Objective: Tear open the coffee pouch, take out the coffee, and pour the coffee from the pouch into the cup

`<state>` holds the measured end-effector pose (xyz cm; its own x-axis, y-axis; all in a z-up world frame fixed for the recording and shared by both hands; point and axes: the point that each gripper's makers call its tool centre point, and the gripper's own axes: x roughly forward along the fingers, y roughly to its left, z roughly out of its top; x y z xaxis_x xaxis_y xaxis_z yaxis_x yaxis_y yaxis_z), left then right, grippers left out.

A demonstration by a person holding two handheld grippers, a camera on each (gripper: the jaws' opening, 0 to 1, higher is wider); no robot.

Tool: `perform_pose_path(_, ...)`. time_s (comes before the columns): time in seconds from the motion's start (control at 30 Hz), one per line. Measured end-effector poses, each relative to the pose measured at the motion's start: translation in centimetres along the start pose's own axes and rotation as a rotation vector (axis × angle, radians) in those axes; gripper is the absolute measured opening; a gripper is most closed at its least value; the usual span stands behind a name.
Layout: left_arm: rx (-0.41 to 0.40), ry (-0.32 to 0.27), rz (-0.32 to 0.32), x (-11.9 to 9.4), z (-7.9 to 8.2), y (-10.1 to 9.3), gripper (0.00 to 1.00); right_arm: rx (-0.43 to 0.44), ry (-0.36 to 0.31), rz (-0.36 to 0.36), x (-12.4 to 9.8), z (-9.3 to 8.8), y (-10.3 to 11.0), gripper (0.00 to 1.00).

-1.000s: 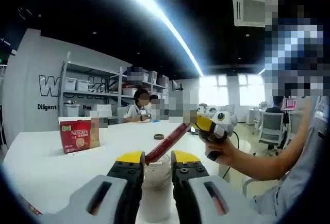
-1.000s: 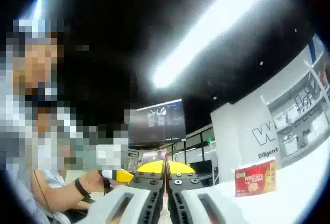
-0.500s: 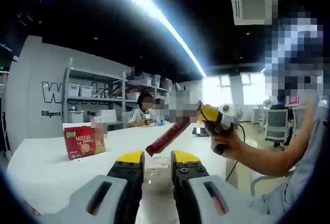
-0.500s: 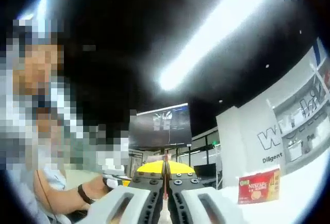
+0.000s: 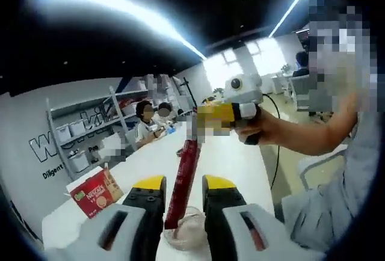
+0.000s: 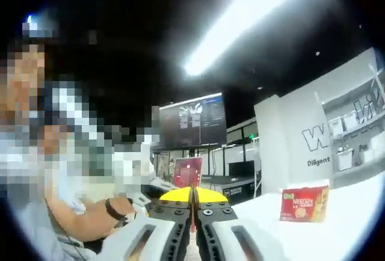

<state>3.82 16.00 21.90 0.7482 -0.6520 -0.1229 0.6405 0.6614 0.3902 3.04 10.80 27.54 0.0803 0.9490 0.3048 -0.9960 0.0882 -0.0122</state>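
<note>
A clear plastic cup (image 5: 180, 237) sits between the yellow-tipped jaws of my left gripper (image 5: 183, 184), which look closed against its sides. A long red coffee pouch (image 5: 183, 177) hangs almost upright, its lower end over the cup's mouth. My right gripper (image 5: 201, 122), held by a hand, pinches the pouch's top end. In the right gripper view the right gripper (image 6: 192, 196) is shut, and the pouch (image 6: 192, 213) shows as a thin red edge between its jaws.
A red Nescafe box (image 5: 96, 192) stands on the white table (image 5: 240, 165), left of the cup; the Nescafe box (image 6: 304, 204) is also at the right. A person's forearm (image 6: 90, 219) with a dark wristband is at lower left. People sit far back by shelves.
The right gripper has risen and swung the pouch from a slant to nearly upright over the cup. The left gripper view has tilted, with the cup still between its jaws.
</note>
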Motion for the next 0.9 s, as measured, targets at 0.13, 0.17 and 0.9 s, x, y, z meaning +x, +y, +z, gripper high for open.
perform_pose_path(0.13, 0.045, 0.014, 0.032, 0.8, -0.5, 0.1, 0.24, 0.01, 0.033, -0.019, 0.6, 0.1, 0.2, 0.02)
perform_pose_path(0.17, 0.048, 0.012, 0.034, 0.9, -0.5, 0.1, 0.22, 0.004, 0.042, -0.025, 0.7, -0.1, 0.1, 0.02)
perform_pose_path(0.9, 0.03, -0.02, 0.034, 1.0, -0.4, 0.9, 0.09, -0.037, 0.066, -0.038, 0.7, -0.6, -0.5, 0.22)
